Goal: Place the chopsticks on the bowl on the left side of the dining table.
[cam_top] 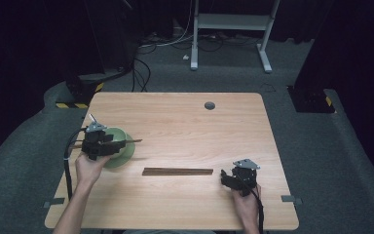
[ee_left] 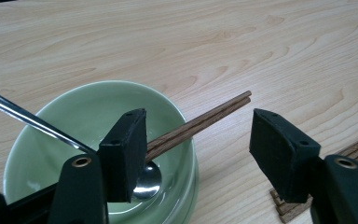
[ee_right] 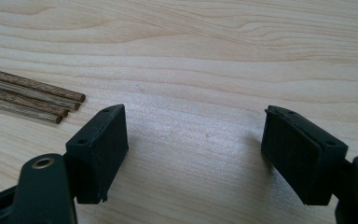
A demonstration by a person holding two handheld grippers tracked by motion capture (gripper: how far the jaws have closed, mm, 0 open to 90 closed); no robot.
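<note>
Chopsticks (ee_left: 200,122) across bowl (ee_left: 65,116), L tool (ee_left: 200,144) agape

No readable text, label, brand, number or sign stands on anything here; the only marking is the yellow-and-black hazard striping (cam_top: 74,105) on a base on the floor beyond the table's left corner, and it carries no words

A light wooden worktop (cam_top: 185,122) fills the middle of the frame, with a small grey round cap (cam_top: 209,105) near its far edge. Behind it, at the upper centre, a white metal frame (cam_top: 231,22) stands on grey floor (cam_top: 24,146), and black cables (cam_top: 143,73) lie at the upper left.
</note>
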